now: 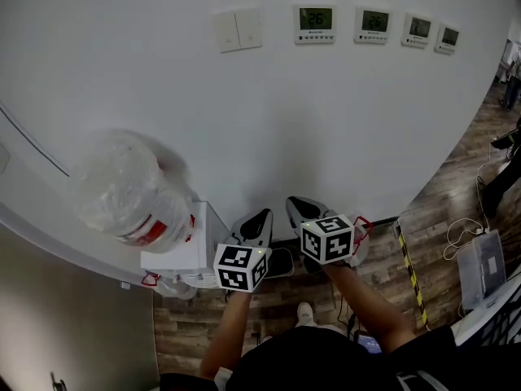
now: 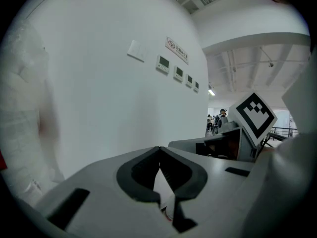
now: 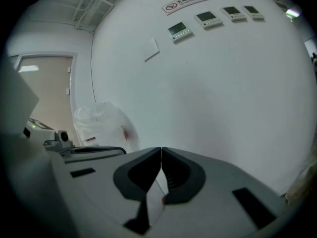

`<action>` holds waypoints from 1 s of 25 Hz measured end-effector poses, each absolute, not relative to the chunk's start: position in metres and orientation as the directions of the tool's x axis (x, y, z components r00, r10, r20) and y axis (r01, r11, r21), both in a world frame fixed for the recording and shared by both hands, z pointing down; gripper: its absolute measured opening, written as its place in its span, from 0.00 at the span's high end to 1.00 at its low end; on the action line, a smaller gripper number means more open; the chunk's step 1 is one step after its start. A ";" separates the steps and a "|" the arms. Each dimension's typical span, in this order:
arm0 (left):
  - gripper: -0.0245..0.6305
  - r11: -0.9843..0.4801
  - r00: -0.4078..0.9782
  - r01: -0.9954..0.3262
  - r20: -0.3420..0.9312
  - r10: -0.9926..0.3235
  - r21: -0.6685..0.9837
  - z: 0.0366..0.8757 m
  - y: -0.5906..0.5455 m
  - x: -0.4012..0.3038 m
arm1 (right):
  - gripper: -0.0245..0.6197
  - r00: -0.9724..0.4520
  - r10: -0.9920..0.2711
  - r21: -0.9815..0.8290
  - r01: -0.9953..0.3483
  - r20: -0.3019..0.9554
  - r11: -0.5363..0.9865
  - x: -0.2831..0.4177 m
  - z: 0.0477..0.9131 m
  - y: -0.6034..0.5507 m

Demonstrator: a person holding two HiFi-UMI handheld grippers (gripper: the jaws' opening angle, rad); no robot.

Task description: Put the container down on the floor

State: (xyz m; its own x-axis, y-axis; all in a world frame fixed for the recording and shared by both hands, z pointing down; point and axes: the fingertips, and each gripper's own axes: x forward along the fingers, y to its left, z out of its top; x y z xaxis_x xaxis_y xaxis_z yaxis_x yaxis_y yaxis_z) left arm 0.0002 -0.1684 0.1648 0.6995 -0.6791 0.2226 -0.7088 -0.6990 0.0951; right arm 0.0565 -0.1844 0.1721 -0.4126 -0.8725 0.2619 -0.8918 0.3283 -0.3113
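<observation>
Appearing in head view only: floor (image 1: 446,195)

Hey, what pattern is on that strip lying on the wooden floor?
The long floor strip is striped yellow and black, clearest in the head view.

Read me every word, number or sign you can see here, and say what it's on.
"26": green display of the first white wall thermostat.
"26": second thermostat, fainter.
Third thermostat and fourth thermostat: too small to read.
White wall sign with a circle symbol: characters too small.
Red label on the clear plastic-wrapped bottle: blurred.
</observation>
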 end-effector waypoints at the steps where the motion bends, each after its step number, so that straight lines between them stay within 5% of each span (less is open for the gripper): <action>1: 0.94 -0.700 0.701 -0.708 0.216 -0.680 0.091 0.160 -0.164 -0.005 | 0.91 -0.413 -0.873 -0.309 -0.892 0.258 0.330 0.050 0.169 -0.179; 25: 0.94 -0.740 0.748 -0.663 0.086 -0.658 0.113 0.114 -0.041 -0.103 | 0.91 -0.360 -0.915 -0.188 -0.926 0.180 0.328 -0.047 0.125 -0.055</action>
